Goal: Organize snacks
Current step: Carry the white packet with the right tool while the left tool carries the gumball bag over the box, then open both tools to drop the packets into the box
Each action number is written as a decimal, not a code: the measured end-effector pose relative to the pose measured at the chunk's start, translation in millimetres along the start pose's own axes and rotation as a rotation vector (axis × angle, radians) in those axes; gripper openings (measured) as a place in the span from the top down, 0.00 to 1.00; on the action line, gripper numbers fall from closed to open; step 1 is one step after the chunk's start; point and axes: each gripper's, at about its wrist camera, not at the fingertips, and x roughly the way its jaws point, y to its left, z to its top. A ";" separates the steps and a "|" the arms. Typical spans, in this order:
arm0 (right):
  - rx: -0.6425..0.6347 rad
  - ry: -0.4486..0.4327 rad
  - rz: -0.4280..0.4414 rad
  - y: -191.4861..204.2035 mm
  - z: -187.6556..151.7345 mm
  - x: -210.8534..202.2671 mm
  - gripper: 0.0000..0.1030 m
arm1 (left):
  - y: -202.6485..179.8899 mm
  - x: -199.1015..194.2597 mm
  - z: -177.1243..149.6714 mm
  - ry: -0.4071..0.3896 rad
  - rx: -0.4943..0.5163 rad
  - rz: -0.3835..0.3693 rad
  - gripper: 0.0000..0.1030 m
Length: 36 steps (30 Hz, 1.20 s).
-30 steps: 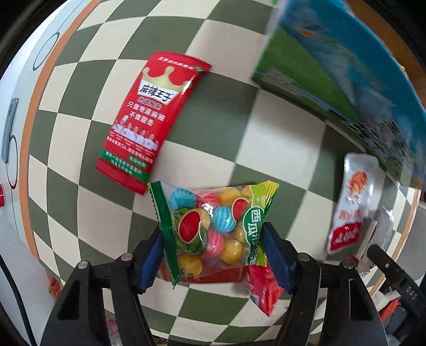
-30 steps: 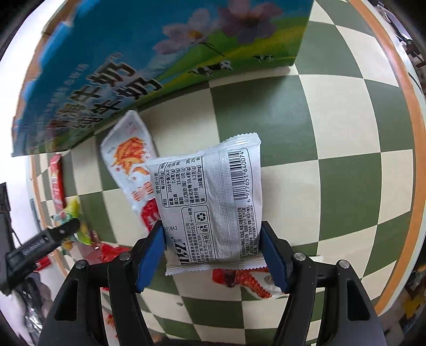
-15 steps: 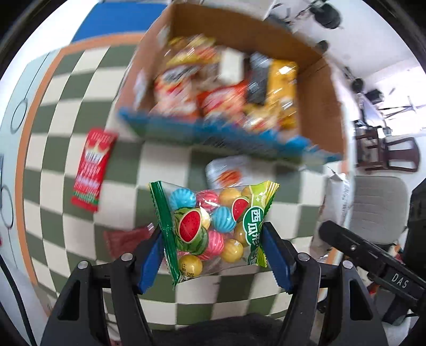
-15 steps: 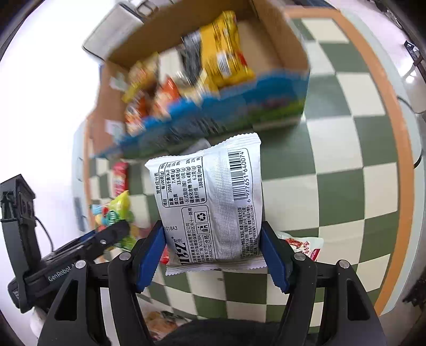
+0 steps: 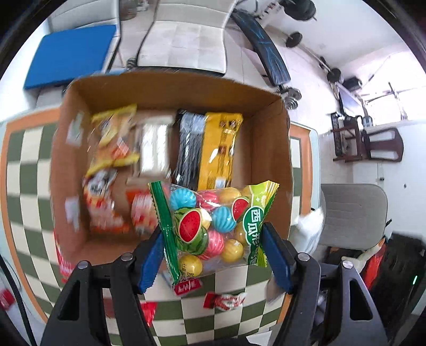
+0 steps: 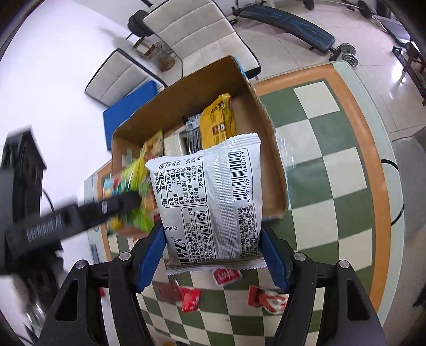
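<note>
My left gripper (image 5: 213, 255) is shut on a clear candy bag (image 5: 213, 226) of coloured balls with a green edge, held high over the near part of the open cardboard box (image 5: 269, 159). My right gripper (image 6: 213, 252) is shut on a silver snack packet (image 6: 213, 202) with a barcode, held above the box's (image 6: 271, 149) near right corner. The box holds several snack packs, among them a yellow pack (image 5: 218, 149) and a black pack (image 5: 189, 149). The left gripper also shows in the right wrist view (image 6: 119, 205), blurred, with its candy bag.
The box stands on a green and cream checkered table (image 6: 332, 173) with an orange border. Small red snack packets (image 6: 226, 275) lie on the table below the grippers; one also shows in the left wrist view (image 5: 223, 299). Chairs (image 6: 202, 29) and a weight bench (image 6: 287, 18) stand beyond the table.
Both grippers have risen from the table with their packets and moved over the box. The box's inside now fills the view, where before only its side showed.
</note>
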 end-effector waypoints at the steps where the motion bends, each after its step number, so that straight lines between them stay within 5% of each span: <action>1: 0.006 0.002 0.000 -0.9 3.3 2.5 0.31 | -4.0 2.1 9.0 0.008 0.006 0.005 0.34; 16: 0.105 0.078 0.009 -13.4 34.3 48.3 0.28 | -39.1 70.5 65.3 0.202 0.112 0.048 0.30; 19: 0.115 0.092 0.014 -16.4 34.5 51.8 0.13 | -42.0 73.8 63.5 0.201 0.135 0.051 0.23; 23: 0.108 0.087 -0.005 -16.4 33.0 50.3 0.10 | -45.4 73.6 59.4 0.201 0.148 0.035 0.15; 36: 0.065 0.070 -0.058 -13.3 23.0 41.0 0.10 | -36.8 28.4 32.4 0.093 0.167 0.029 0.15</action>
